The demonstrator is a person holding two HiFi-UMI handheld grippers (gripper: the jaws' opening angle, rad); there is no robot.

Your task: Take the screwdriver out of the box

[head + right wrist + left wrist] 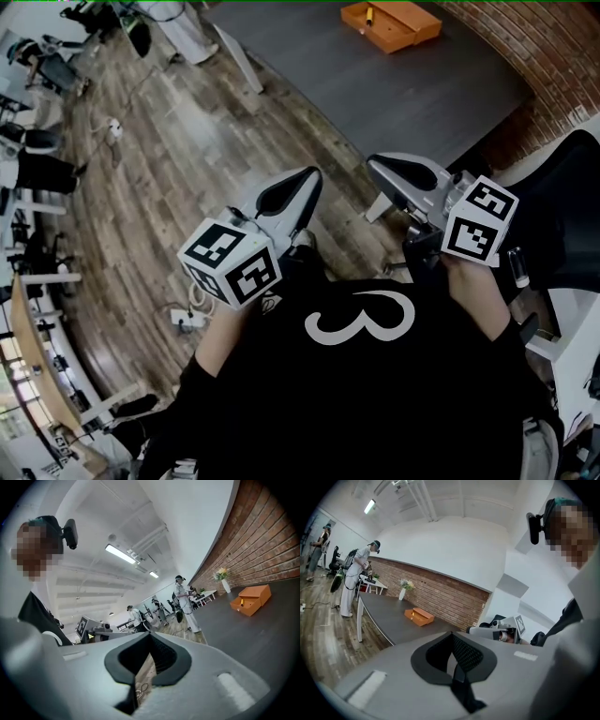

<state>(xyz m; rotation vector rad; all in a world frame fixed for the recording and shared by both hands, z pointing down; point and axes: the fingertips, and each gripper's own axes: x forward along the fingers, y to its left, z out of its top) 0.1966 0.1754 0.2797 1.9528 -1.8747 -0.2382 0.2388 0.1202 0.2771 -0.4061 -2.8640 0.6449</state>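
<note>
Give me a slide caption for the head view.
Left gripper and right gripper, both shut and empty, held before the chest; orange box lies far off on the dark table.

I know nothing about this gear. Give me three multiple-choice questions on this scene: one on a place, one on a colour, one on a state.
1. Where is the box? A on a shelf; B on the dark table; C between a gripper's jaws.
2. What colour is the box? A orange; B blue; C white.
3. How is the right gripper? A shut on the box; B wide open; C shut, empty.
Answers: B, it sits on that table; A, orange in every view; C, its jaws meet, nothing between.
</note>
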